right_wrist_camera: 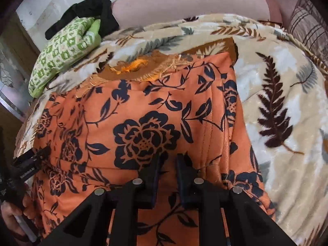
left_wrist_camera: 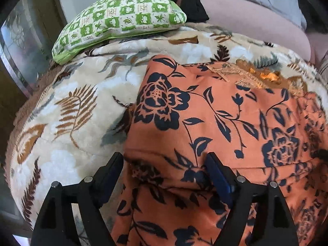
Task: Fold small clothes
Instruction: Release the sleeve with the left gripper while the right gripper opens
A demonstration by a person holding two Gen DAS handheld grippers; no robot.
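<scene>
The orange floral garment (left_wrist_camera: 215, 112) lay spread on the leaf-print blanket (left_wrist_camera: 67, 106) covering the bed. The left gripper (left_wrist_camera: 166, 164) stood released, jaws wide over the garment's edge. The right gripper (right_wrist_camera: 168, 162) hung nearly clenched above the cloth, gripping nothing visible

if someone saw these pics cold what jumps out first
The orange garment with dark navy flowers dominates, spread on a beige leaf-patterned blanket. Both black grippers hang over its near edge: the left gripper wide open, the right gripper with jaws close together. At the back left lies a green-and-white checked pillow with black clothing behind it.
</scene>
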